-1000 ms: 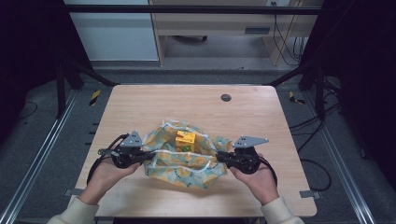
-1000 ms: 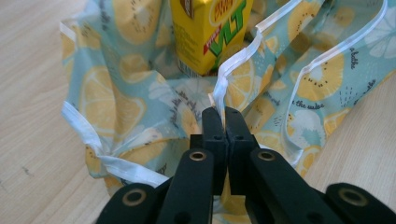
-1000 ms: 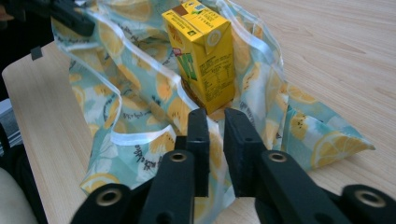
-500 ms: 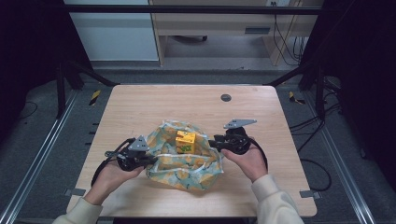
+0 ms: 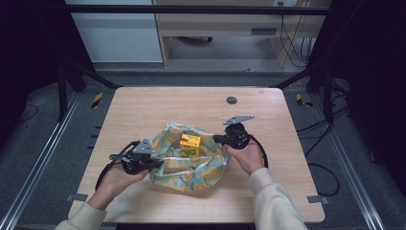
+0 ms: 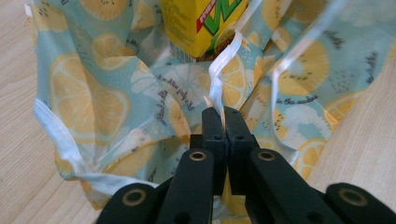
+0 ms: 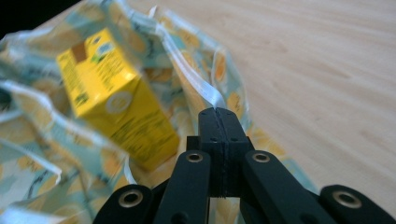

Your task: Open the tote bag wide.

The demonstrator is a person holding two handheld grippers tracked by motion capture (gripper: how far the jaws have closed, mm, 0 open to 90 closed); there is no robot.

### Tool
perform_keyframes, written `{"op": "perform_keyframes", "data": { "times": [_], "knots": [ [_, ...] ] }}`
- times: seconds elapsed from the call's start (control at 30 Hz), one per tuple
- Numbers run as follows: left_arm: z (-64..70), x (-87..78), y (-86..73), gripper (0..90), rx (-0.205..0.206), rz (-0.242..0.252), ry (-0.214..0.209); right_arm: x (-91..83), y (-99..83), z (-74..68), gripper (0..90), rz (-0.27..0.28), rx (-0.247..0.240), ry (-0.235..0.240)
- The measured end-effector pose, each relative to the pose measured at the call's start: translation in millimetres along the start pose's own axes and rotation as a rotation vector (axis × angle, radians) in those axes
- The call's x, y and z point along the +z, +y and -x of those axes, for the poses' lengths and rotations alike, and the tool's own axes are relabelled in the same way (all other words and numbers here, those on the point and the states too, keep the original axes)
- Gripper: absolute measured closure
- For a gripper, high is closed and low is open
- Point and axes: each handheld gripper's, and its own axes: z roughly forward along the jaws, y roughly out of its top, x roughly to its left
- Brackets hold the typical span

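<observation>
Pale wood makes up the table (image 5: 143, 110), and going across it from the person's left, the left hand (image 5: 115, 178) comes in from the near edge holding the left gripper (image 5: 154, 164), which meets the near-left side of a lemon-print cloth bag (image 5: 191, 167). In the left gripper view that gripper (image 6: 223, 112) has its two black jaws pressed together with a white hem strip (image 6: 223, 70) of the bag (image 6: 93, 102) pinched between their tips, the strip rising from the tips towards the carton. The bag lies crumpled around the middle of the table, a little towards the near side, its mouth spread between the two grippers. Inside it, roughly at its centre, stands a yellow drink carton (image 5: 190, 144), upright or nearly so, with green lettering on its side; the left gripper view shows its lower part (image 6: 205, 23) just beyond the pinched hem. Further right, the right gripper (image 5: 216, 139) meets the far-right rim of the bag, held by the right hand (image 5: 246, 153), its sleeve pale. In the right gripper view its jaws (image 7: 218, 111) are closed flat against each other on the bag's white edge band (image 7: 196, 79), with the carton (image 7: 112, 102) lying left of the tips inside the cloth (image 7: 28, 130). Beyond the bag, towards the far edge, a small dark round disc (image 5: 231, 100) sits in the tabletop, well apart from everything else.
</observation>
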Motion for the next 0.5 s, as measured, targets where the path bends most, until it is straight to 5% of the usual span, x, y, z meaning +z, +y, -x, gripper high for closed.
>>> {"op": "perform_keyframes", "data": {
  "times": [0.23,0.5],
  "knots": [
    [3.2,9.3,-0.6,89.7,0.009,-0.027,-0.007,4.4,12.6,24.5,90.0,0.057,0.063,-0.016],
    [7.2,25.2,-11.7,89.7,0.031,-0.112,0.010,28.0,-0.7,39.1,90.0,0.006,0.107,-0.047]
  ]
}}
